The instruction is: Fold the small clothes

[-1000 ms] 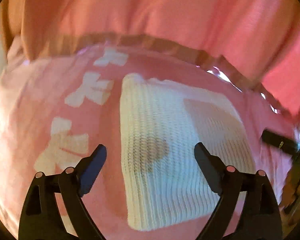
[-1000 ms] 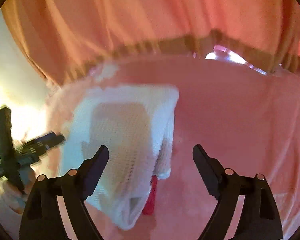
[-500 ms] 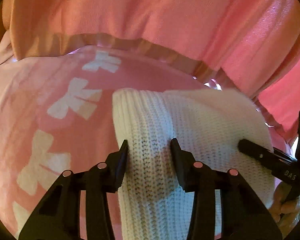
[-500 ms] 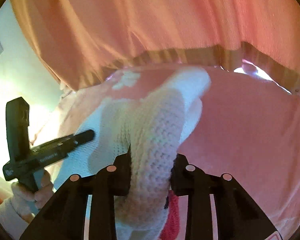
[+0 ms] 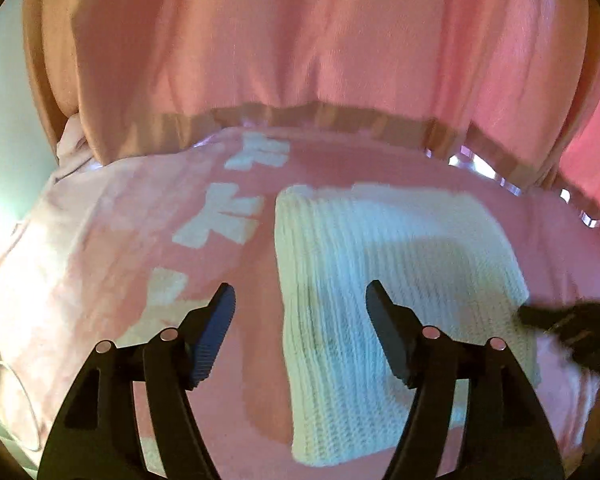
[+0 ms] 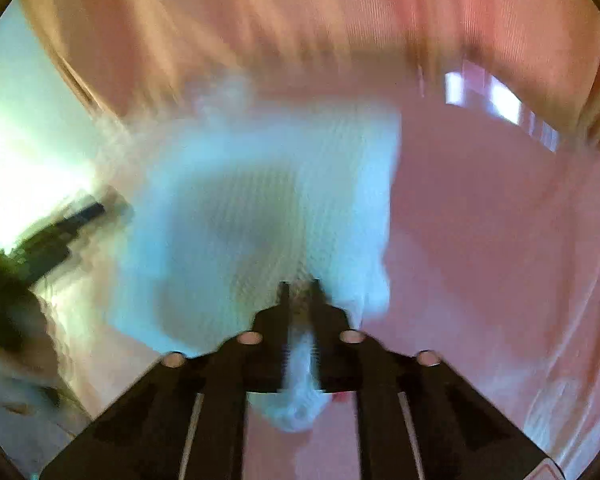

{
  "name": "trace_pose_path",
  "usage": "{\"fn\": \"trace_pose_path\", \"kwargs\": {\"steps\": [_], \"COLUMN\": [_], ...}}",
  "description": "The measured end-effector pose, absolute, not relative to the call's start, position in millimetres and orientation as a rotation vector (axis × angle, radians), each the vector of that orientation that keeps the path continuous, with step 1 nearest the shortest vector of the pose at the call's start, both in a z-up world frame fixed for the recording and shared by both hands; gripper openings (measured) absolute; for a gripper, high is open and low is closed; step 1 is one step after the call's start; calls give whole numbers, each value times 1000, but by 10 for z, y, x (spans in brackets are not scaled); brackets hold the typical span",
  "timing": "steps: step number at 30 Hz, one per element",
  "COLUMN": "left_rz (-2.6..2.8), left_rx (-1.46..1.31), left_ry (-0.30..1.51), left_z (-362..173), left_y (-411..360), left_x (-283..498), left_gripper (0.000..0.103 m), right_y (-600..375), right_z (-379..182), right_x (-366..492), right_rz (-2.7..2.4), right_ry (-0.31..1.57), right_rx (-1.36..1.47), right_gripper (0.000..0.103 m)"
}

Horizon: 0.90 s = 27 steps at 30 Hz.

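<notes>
Here, the white ribbed knit garment point(image 5: 384, 264) lies folded between the wide-spread left gripper point(image 5: 300, 300) fingers — empty — while the right gripper point(image 6: 299, 286) pinches its near edge.

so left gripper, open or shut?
Open. The left gripper has its fingers wide apart over the white knit garment, clamping nothing.

White ribbed knit garment point(image 5: 384, 280) lies folded flat, rectangular
</notes>
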<state>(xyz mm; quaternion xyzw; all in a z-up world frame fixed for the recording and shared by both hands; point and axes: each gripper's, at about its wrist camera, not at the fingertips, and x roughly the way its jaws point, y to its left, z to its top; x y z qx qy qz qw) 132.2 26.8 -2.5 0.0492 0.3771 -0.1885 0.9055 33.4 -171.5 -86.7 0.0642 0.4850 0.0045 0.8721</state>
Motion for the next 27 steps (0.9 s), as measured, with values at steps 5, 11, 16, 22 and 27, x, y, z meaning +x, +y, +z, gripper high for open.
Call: {"fn": "trace_pose_path", "kwargs": {"steps": [5, 11, 16, 22, 27], "left_rz": [-359, -337, -329, -310, -301], "left_rx": [89, 150, 216, 230, 247], "left_ry": [823, 819, 795, 779, 744], "left_z": [-103, -218, -269, -252, -193], "left_y": [296, 256, 219, 258, 268], "left_x": [1270, 1079, 958, 857, 753], "left_gripper": [66, 67, 67, 72, 82], "right_y": [-1787, -1621, -1935, -1966, -1959], "right_z": [-505, -821, -896, -793, -673], "right_x": [41, -96, -111, -318, -504], "right_rz": [22, 80, 16, -42, -95], "right_ry": [890, 997, 1041, 986, 907], "right_rx": [196, 87, 145, 130, 88], "right_gripper": [8, 0, 0, 7, 7]}}
